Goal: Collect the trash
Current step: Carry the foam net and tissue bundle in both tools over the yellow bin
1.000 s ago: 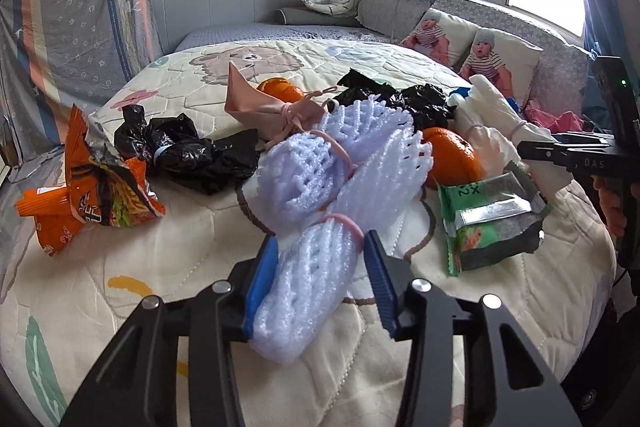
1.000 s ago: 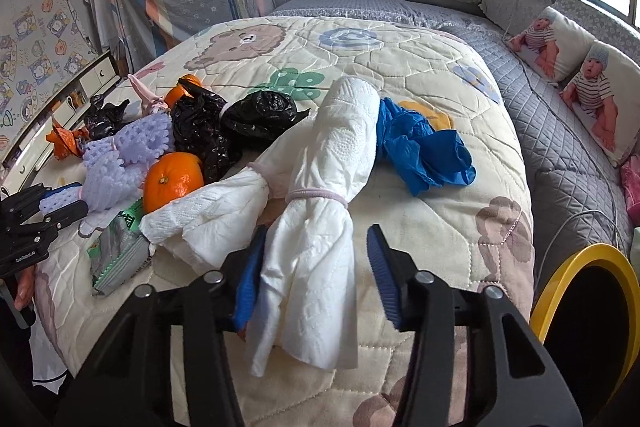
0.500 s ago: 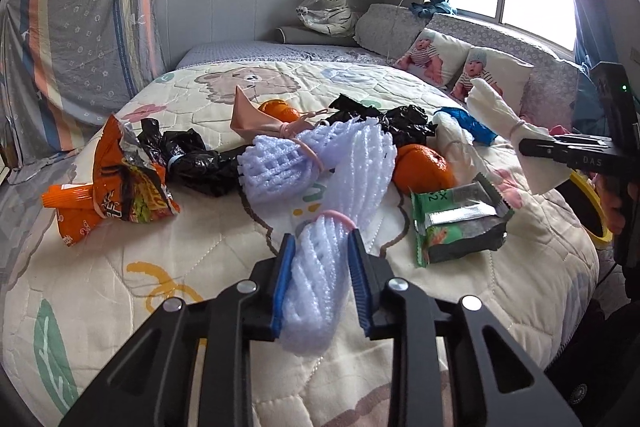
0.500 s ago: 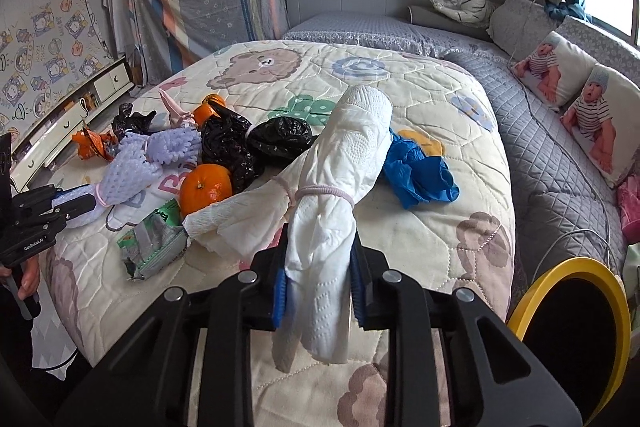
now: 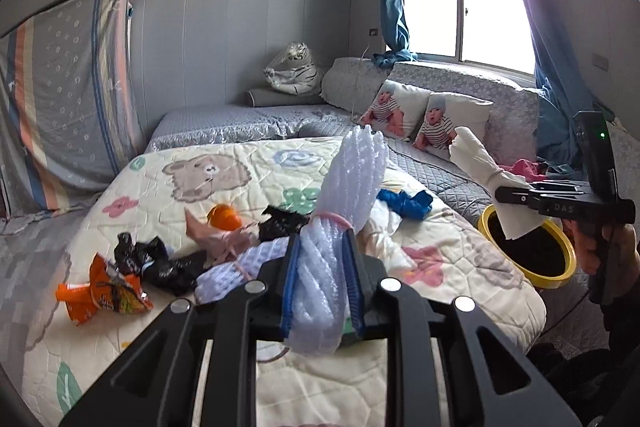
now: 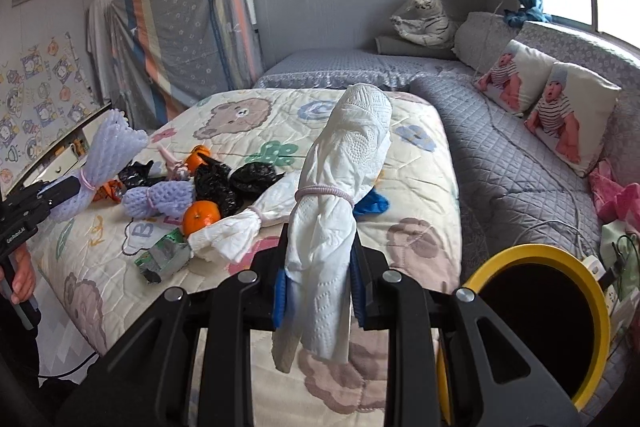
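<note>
My left gripper (image 5: 322, 247) holds a lilac foam-net bundle (image 5: 356, 179) tied with a pink band, lifted above the bed; its jaws are closing and the blue pads press on the netting. The right wrist view shows this foam-net bundle (image 6: 112, 143) raised at the far left. My right gripper (image 6: 318, 239) is shut on a white paper-towel bundle (image 6: 348, 155) bound with a pink band, held in the air beside a yellow-rimmed bin (image 6: 540, 251). From the left wrist, that towel bundle (image 5: 476, 159) hangs over the bin (image 5: 568, 259).
On the quilted bed (image 6: 424, 187) lie a second foam-net bundle (image 6: 158, 197), a second towel bundle (image 6: 240, 223), oranges (image 6: 202, 215), black bags (image 6: 224, 183), a blue glove (image 6: 372, 203), a green wrapper (image 6: 164, 255) and an orange snack bag (image 5: 108, 291). A grey sofa (image 6: 520, 147) runs along the right.
Both grippers closed on their bundles and lifted them off the bed. The right one swung toward the yellow bin; the left one rose and tilted up.
</note>
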`<state>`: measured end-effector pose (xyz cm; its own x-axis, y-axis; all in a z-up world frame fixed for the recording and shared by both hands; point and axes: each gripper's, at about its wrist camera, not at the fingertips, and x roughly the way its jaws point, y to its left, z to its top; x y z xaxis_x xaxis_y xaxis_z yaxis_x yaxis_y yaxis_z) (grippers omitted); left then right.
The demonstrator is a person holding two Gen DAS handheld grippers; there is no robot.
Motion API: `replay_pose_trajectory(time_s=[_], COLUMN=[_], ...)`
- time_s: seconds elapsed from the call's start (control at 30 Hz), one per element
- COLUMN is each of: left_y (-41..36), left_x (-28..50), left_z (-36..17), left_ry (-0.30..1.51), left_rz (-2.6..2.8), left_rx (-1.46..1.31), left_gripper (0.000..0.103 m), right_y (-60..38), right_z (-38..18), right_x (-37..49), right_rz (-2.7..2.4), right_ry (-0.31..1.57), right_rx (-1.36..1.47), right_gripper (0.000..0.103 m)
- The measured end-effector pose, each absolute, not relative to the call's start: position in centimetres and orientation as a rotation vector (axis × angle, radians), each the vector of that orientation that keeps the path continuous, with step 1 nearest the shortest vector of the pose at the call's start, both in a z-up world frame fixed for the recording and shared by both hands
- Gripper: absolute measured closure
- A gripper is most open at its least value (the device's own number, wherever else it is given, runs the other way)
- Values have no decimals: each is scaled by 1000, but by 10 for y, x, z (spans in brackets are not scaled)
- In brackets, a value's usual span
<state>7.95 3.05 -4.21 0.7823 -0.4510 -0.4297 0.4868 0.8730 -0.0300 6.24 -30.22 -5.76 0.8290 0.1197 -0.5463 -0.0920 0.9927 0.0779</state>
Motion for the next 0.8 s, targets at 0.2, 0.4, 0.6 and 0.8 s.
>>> replay_pose_trajectory(time_s=[0.2, 0.4, 0.6, 0.8], left_y=[-59, -152, -245, -311], left_x=[94, 113, 117, 130], left_z=[-24, -18, -27, -73], left_ry=[436, 468, 506, 647], left_rz=[-641, -780, -911, -948], left_rx=[79, 58, 106, 142], left_gripper=[83, 83, 83, 83], right_y=[-366, -424, -471, -486], right_z=[-50, -47, -69, -103], right_x=[34, 1, -14, -5], right_rz=[-123, -329, -435, -453], right_ry=[535, 492, 538, 629], right_rx=[117, 144, 194, 244], right_gripper=[79, 79, 79, 79])
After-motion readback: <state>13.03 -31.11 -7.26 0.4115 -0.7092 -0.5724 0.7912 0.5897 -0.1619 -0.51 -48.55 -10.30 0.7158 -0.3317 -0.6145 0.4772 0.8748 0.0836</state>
